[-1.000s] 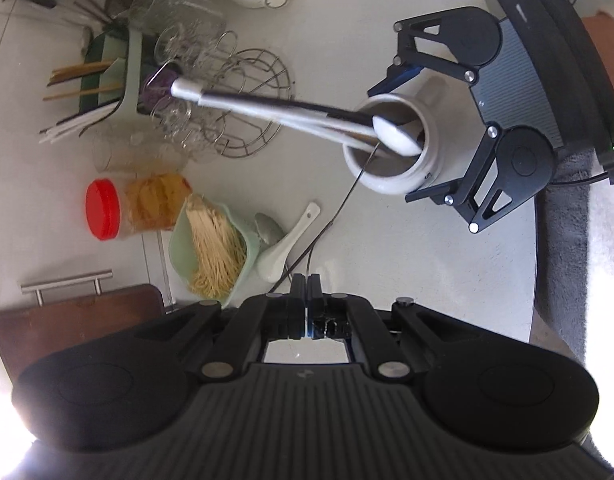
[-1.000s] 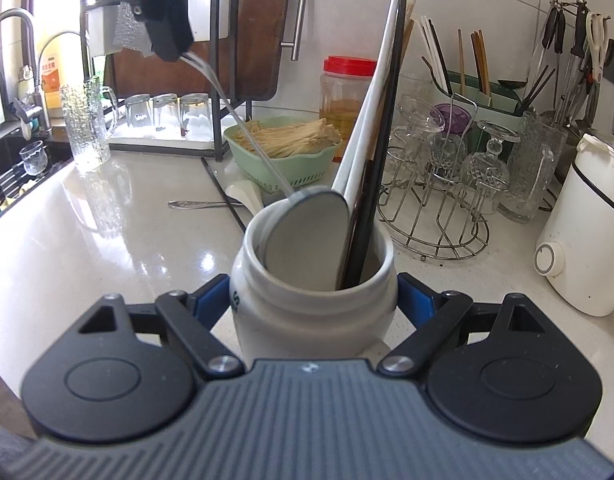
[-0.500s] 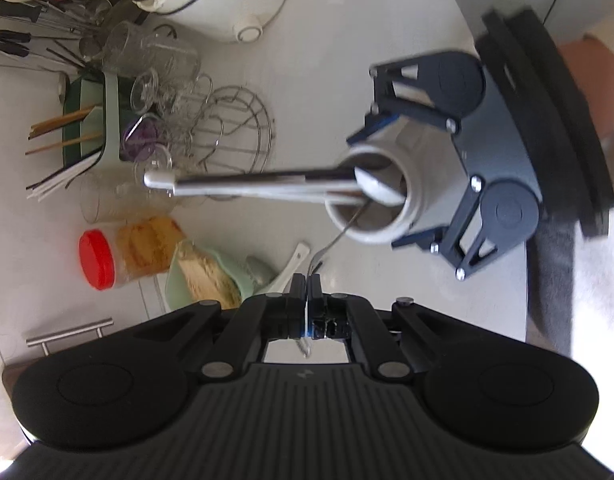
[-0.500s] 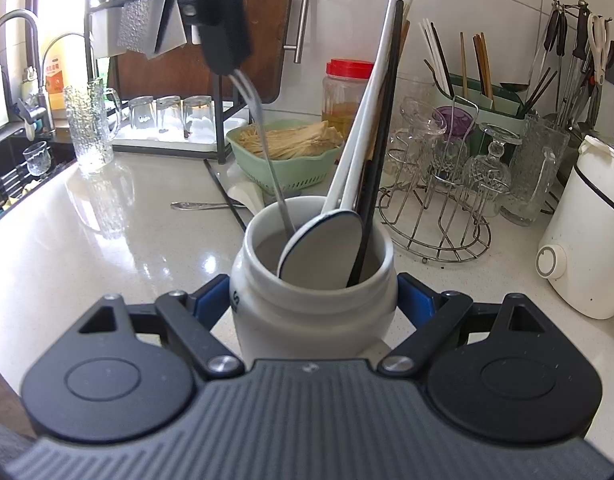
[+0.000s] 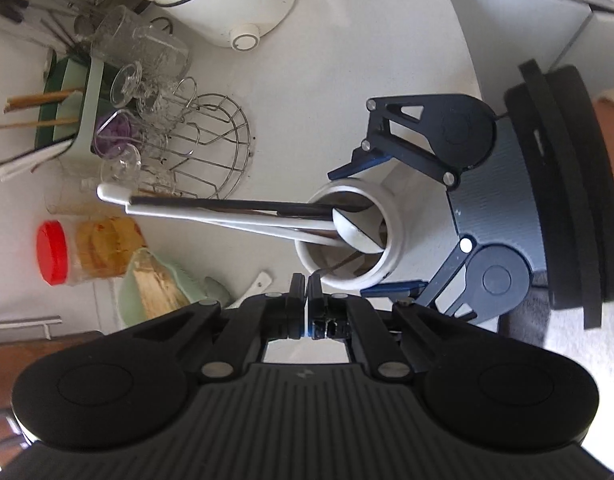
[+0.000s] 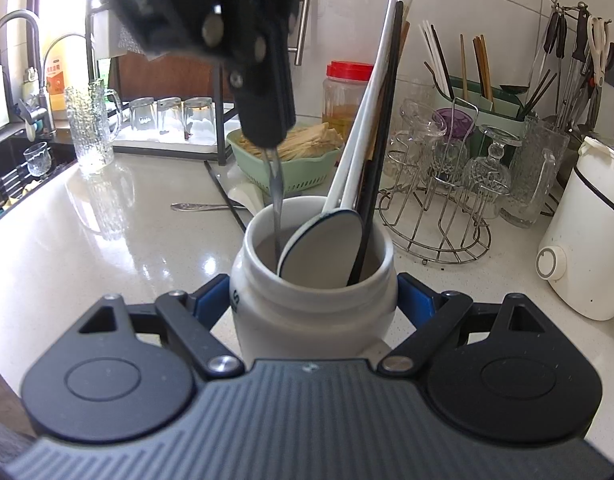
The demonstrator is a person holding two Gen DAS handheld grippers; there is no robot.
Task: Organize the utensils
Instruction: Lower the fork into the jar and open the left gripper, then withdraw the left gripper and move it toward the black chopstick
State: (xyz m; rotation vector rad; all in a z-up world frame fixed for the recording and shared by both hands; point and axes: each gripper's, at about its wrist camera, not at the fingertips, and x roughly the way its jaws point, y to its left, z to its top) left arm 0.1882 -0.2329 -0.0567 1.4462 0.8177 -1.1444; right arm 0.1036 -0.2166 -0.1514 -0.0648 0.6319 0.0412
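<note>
A white ceramic utensil jar [image 6: 313, 312] stands on the counter, clamped between my right gripper's [image 6: 313, 300] blue pads; it also shows in the left wrist view [image 5: 349, 236]. Long white ladles [image 6: 367, 128] and a black-handled utensil [image 6: 381, 140] lean in it. My left gripper [image 5: 308, 284] is shut on a thin metal utensil [image 6: 275, 204], holding it upright with its lower end inside the jar. From the right wrist view the left gripper [image 6: 267, 128] hangs just above the jar's mouth.
A white ceramic spoon [image 6: 247, 196], a metal spoon [image 6: 203, 207] and a black chopstick lie behind the jar. A green basket of noodles [image 6: 295, 164], red-lidded jar [image 6: 347, 96], wire glass rack [image 6: 439, 200], chopstick holder [image 6: 487, 100] and white kettle [image 6: 587, 232] stand around.
My left gripper has moved over the jar and come down, bringing the metal utensil upright and lowering its end into the jar. The right gripper and jar stayed put.
</note>
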